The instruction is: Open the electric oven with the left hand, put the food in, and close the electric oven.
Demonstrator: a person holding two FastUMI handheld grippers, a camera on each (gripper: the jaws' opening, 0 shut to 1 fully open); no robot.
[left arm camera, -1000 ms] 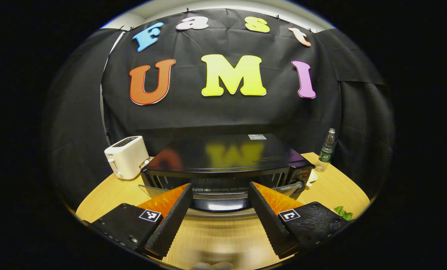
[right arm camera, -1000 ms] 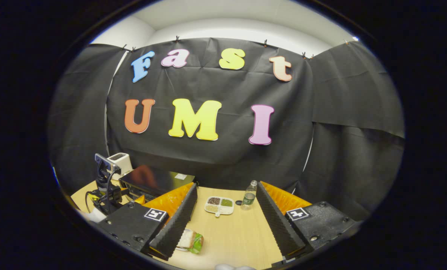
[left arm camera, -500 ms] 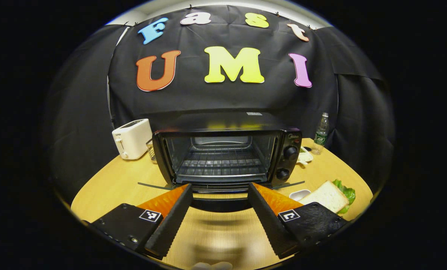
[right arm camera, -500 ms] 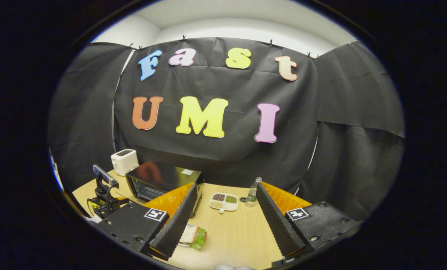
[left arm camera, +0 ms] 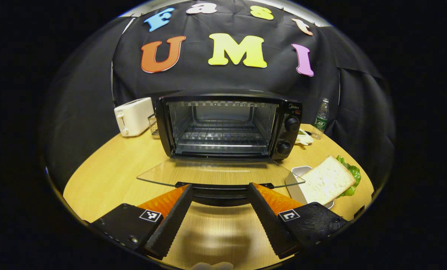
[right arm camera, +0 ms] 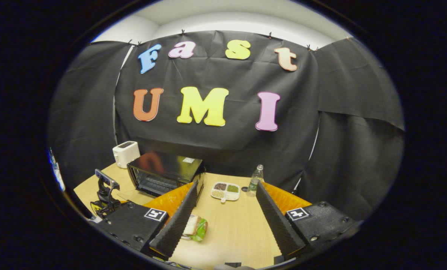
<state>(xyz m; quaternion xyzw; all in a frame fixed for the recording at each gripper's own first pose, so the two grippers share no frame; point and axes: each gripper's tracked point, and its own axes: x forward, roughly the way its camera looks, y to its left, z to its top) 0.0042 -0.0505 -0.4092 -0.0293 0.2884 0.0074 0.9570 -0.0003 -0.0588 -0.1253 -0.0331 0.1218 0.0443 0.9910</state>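
Note:
The black electric oven (left arm camera: 223, 123) stands mid-table with its glass door (left arm camera: 216, 174) dropped flat toward me, baring the wire rack inside. My left gripper (left arm camera: 219, 186) is open, its fingertips resting at the door's dark handle (left arm camera: 219, 195), which runs across the gap between them. A sandwich (left arm camera: 326, 180) of white bread and lettuce lies on a small tray (left arm camera: 297, 171) right of the door. In the right gripper view, the right gripper (right arm camera: 227, 183) hangs open over the table, with the sandwich (right arm camera: 195, 228) beside its left finger and the oven (right arm camera: 163, 172) farther off to the left.
A white toaster (left arm camera: 133, 116) sits left of the oven, and a water bottle (left arm camera: 320, 119) stands at the back right. A divided dish of grains (right arm camera: 225, 191) lies near the bottle (right arm camera: 255, 180). The round wooden table (left arm camera: 107, 176) ends close in front.
The oven door has swung from barely ajar down to flat open, with the left gripper following its handle downward and back. The right gripper has hardly moved.

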